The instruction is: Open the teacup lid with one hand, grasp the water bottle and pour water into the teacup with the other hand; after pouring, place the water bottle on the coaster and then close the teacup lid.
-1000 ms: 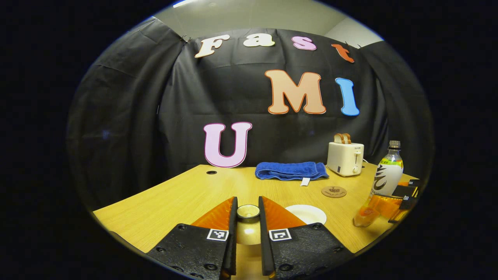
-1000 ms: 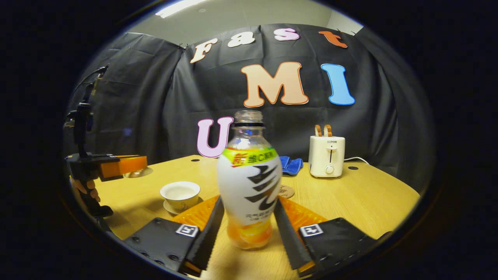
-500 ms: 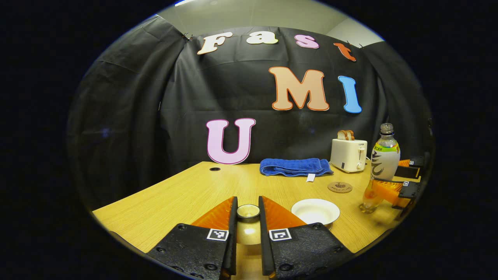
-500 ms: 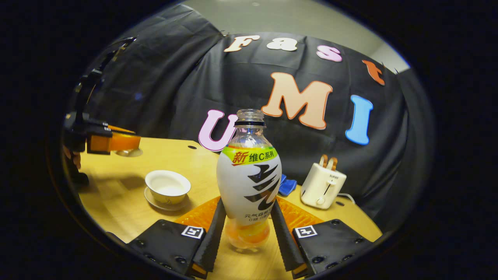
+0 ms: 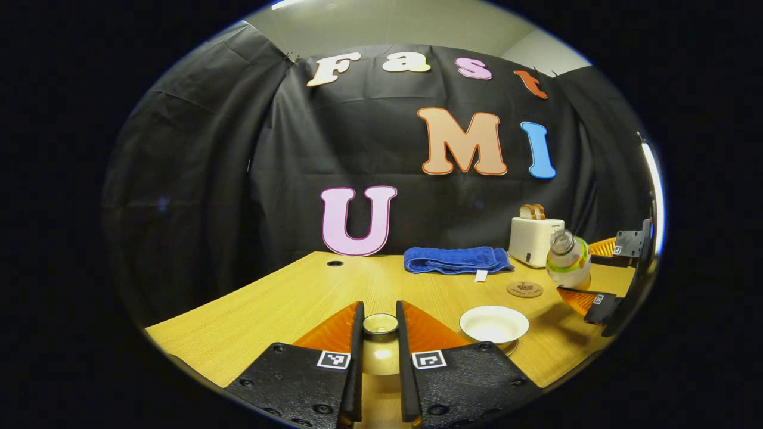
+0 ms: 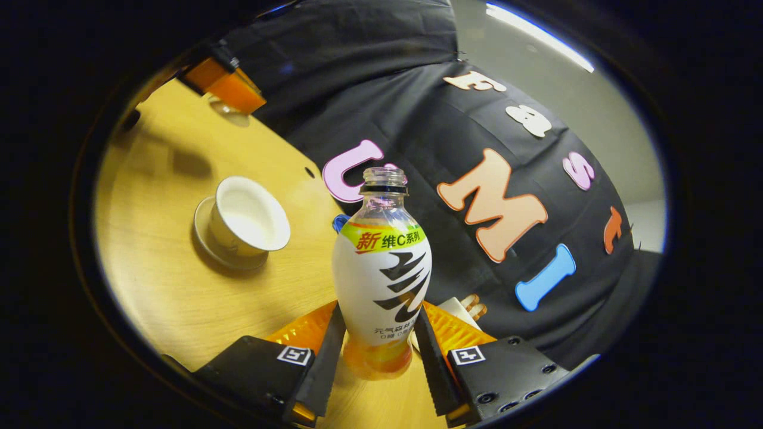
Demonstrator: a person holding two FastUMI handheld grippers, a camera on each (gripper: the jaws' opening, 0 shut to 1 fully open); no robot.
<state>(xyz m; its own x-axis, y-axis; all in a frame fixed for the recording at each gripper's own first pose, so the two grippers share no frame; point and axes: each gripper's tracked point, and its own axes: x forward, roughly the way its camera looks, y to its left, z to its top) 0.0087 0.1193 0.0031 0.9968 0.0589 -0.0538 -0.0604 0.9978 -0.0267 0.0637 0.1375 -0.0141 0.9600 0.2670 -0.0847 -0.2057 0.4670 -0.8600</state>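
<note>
Water bottle (image 6: 381,280) tipping toward the teacup (image 6: 247,217), pour about to begin.
Right gripper (image 6: 378,357) pinches the bottle's base; left gripper (image 5: 380,351) pinches the lid (image 5: 380,325). Cup sits at ten o'clock of the bottle's open mouth: judged next, carry over and tilt further. Coaster (image 5: 524,289), towel (image 5: 456,260) and toaster (image 5: 535,237) stand clear.

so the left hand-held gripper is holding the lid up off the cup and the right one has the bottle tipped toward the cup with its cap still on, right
Not quite: the bottle has no cap. The right gripper view shows its bare open mouth. The rest holds: the left hand-held gripper holds the lid away from the open cup, and the right hand-held gripper has the bottle tipped toward the cup.
</note>
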